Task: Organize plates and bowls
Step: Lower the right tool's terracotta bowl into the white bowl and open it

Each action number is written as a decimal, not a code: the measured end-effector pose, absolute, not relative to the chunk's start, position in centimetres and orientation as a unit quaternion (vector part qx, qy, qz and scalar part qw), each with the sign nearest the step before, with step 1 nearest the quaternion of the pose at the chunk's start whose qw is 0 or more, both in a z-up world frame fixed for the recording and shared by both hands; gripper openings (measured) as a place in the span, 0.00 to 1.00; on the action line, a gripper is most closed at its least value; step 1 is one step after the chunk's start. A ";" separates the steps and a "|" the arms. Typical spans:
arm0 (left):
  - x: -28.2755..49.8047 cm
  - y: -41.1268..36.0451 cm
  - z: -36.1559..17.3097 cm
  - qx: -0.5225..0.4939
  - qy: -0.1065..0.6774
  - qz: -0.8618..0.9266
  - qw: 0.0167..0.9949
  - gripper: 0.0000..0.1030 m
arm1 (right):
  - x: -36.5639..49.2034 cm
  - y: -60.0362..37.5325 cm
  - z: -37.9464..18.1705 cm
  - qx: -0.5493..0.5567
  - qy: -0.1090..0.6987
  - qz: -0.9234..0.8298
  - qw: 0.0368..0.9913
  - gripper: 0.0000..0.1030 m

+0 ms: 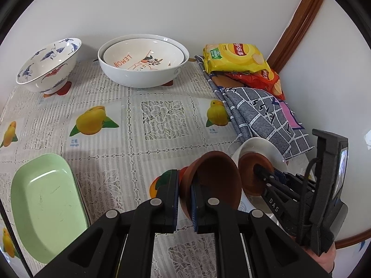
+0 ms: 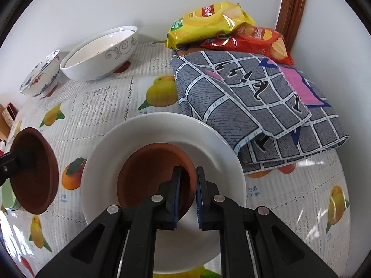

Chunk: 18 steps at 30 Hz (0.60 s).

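Note:
My left gripper point(image 1: 185, 180) is shut on the rim of a brown clay bowl point(image 1: 215, 176), holding it tilted on its side just above the tablecloth. The same bowl point(image 2: 34, 173) shows at the left of the right wrist view. A second brown clay bowl point(image 2: 148, 176) sits inside a white plate point(image 2: 162, 127) near the table's right edge. My right gripper point(image 2: 187, 171) is shut on that bowl's near-right rim, one finger inside and one outside. The left wrist view shows that bowl point(image 1: 252, 173), the plate point(image 1: 262, 148) and the right gripper point(image 1: 262, 171) to the right of the held bowl.
A green rectangular dish point(image 1: 46, 203) lies at the near left. A large white bowl point(image 1: 143, 78) with a "LEMON" bowl nested in it and a blue-patterned bowl point(image 1: 48, 67) stand by the back wall. A folded grey cloth point(image 2: 255, 97) overlaps the plate's far edge, with chip bags point(image 2: 208, 20) behind.

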<state>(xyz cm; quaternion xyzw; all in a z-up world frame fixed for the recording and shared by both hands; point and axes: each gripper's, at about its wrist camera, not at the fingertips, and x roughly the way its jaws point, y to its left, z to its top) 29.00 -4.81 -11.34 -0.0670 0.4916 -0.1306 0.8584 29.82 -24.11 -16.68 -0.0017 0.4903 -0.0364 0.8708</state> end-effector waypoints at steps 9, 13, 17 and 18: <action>28.7 -5.1 -10.9 -0.063 0.488 -0.134 0.860 0.09 | 29.5 -23.2 -16.9 -0.043 0.482 -0.045 0.874 0.24; 28.4 -5.5 -10.4 -0.058 0.486 -0.136 0.861 0.09 | 29.2 -23.3 -16.7 -0.033 0.481 -0.036 0.875 0.26; 28.2 -5.9 -9.9 -0.055 0.481 -0.138 0.864 0.09 | 28.5 -23.7 -15.9 -0.020 0.472 -0.029 0.881 0.33; 28.1 -6.0 -9.8 -0.054 0.480 -0.139 0.864 0.09 | 28.1 -24.0 -15.4 -0.012 0.467 -0.025 0.884 0.33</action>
